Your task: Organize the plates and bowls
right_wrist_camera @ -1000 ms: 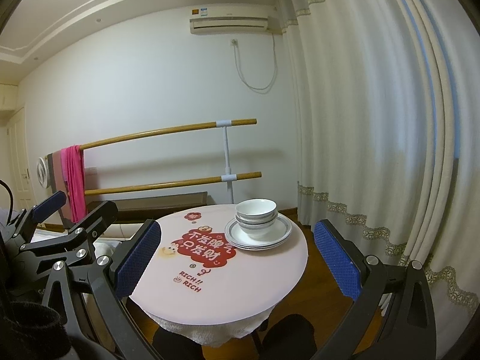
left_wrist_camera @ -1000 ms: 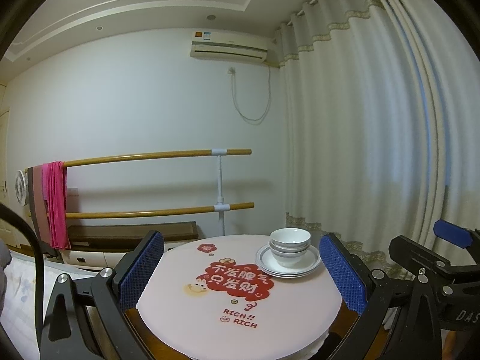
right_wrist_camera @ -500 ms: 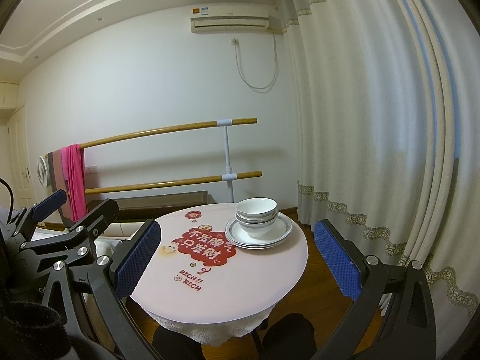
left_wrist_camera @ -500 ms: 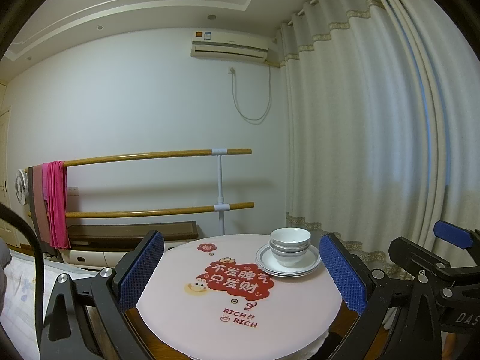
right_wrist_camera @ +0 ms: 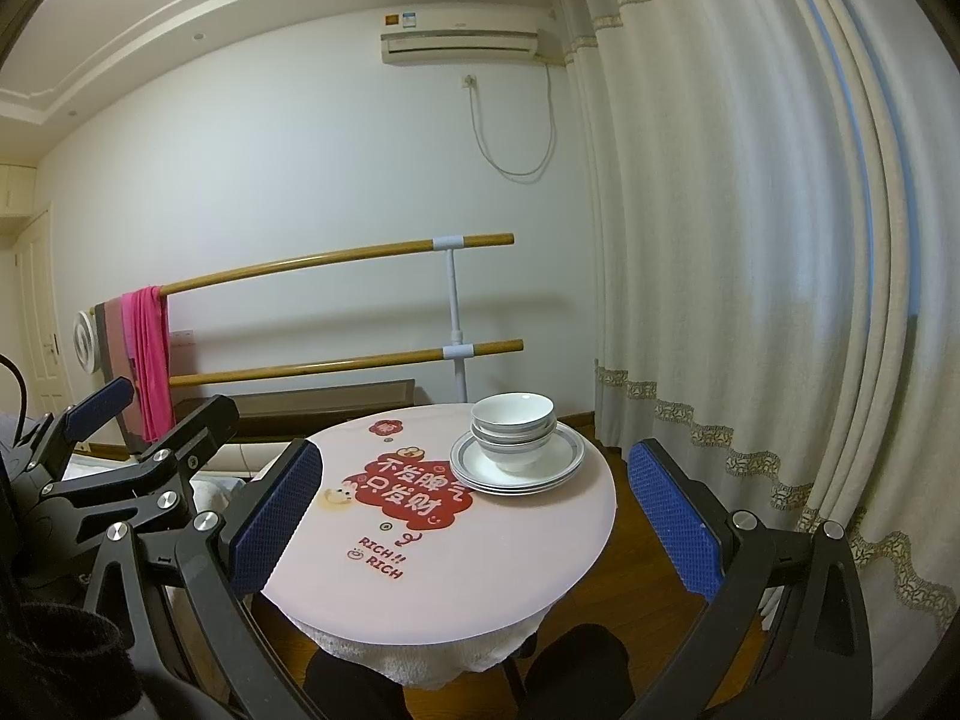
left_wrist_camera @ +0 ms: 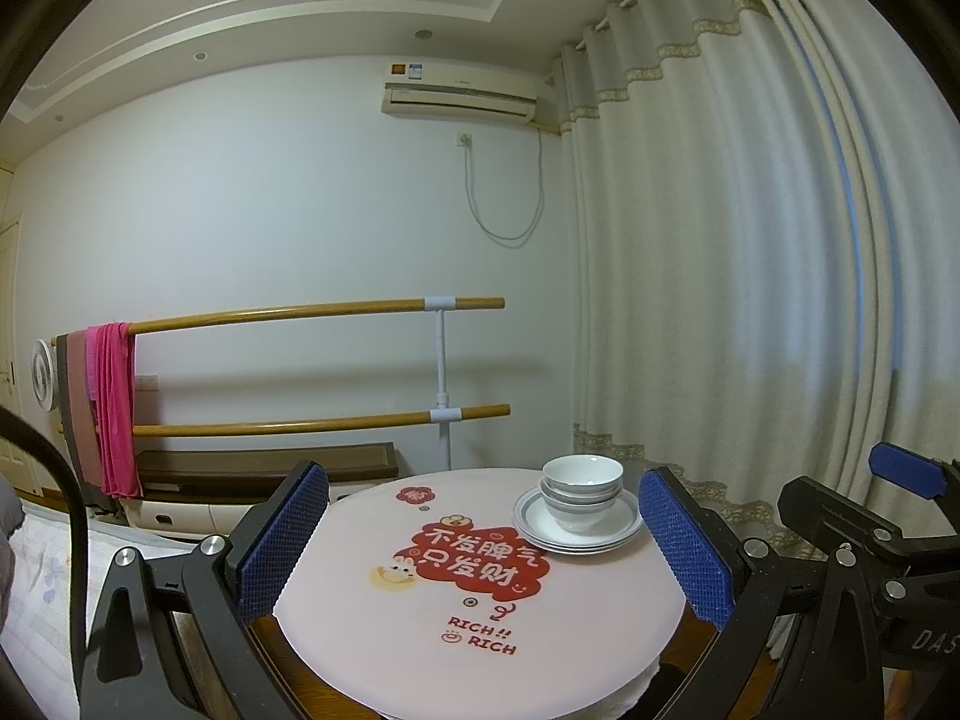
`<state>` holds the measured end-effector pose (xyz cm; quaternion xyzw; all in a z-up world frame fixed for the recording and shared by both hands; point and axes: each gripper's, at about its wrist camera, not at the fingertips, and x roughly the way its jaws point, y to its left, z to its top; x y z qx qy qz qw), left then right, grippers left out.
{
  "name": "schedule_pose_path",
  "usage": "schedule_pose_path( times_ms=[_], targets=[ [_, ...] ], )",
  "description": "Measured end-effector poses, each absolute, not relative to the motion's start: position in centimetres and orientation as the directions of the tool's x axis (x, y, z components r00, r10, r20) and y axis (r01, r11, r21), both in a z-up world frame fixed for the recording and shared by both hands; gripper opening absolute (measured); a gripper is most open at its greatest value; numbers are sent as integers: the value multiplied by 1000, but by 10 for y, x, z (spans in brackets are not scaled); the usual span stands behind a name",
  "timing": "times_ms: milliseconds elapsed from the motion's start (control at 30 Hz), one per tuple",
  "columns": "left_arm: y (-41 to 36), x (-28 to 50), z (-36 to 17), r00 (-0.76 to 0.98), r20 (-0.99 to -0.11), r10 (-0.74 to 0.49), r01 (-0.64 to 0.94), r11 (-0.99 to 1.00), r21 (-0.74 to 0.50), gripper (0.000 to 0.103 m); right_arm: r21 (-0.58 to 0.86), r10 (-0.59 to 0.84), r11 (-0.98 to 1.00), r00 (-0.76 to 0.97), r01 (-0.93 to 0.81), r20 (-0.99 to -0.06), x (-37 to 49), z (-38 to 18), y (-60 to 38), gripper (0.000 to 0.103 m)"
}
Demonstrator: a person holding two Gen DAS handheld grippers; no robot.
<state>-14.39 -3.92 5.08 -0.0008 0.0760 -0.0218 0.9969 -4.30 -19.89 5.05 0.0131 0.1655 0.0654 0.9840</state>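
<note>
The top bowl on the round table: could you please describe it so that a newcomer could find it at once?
Find the round pink table by the cream curtain. On its far right side a stack of plates carries nested bowls. The top bowl is the highest one, white with its whole inside showing; of the bowls beneath it only the rims show.

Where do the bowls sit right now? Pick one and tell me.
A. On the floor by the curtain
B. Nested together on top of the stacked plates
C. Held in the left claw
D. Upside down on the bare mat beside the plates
B: the bowls sit nested and upright on the stacked plates on the round table, and both claws are open and hold nothing.
</note>
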Motion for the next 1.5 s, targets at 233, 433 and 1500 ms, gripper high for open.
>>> schedule_pose_path(
  times_ms=[233, 433, 1500],
  targets=[
    [-40, -143, 50, 987, -153, -45, 45, 999, -4, 102, 48, 133, 991, 936, -124, -326, -43, 50, -199, 103],
    [-41, -142, 50, 987, -152, -46, 46, 999, -4, 102, 48, 133, 991, 936, -124, -326, -43, 50, -200, 103],
    [-43, -143, 48, 987, -152, -46, 46, 999, -2, 102, 50, 134, 991, 933, -124, -334, -43, 47, -200, 103]
  ],
)
